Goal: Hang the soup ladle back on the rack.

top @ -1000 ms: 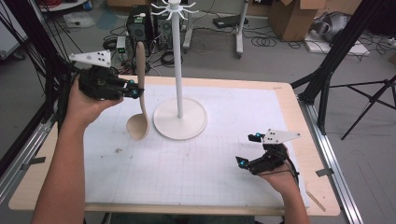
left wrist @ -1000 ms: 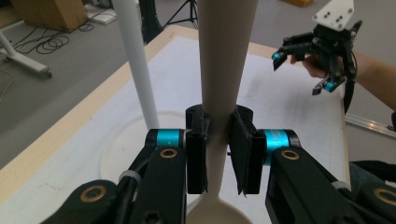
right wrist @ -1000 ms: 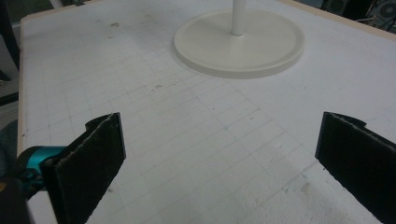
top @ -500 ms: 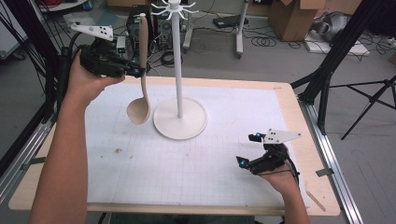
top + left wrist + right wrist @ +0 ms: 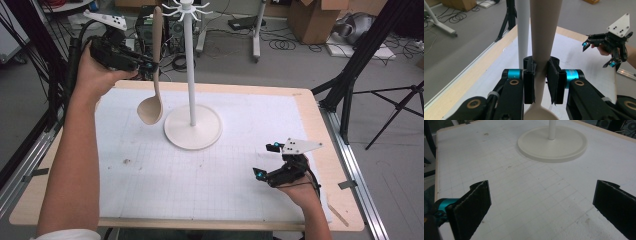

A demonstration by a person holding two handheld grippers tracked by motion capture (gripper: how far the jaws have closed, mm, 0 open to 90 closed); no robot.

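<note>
The left tongs (image 5: 150,64) are clenched on the handle of a long beige wooden ladle (image 5: 154,75), their black pads (image 5: 529,85) pressing its narrow neck from both sides in the left gripper view, just above where the bowl begins. In the high view the ladle hangs nearly upright, bowl down and handle tip up, clear of the worktop (image 5: 300,102), just to the left of the tall white hook stand (image 5: 190,65), whose pole rises from a round white base (image 5: 193,127). Compared with a second ago, the ladle has been lifted: its bowl then lay low over the white gridded mat (image 5: 200,175) beside the base, while now it hangs well above the mat and the handle tip reaches close to the height of the white hooks at the stand's top. The left hand (image 5: 95,75) has gone up and back towards the far edge of the worktop with it, and the grip on the ladle is unchanged. The right tongs (image 5: 266,161) rest in the same place as before, near the front right corner of the mat, and stand released, with both dark pads (image 5: 472,206) wide apart and only the gridded mat between them in the right gripper view.
</note>
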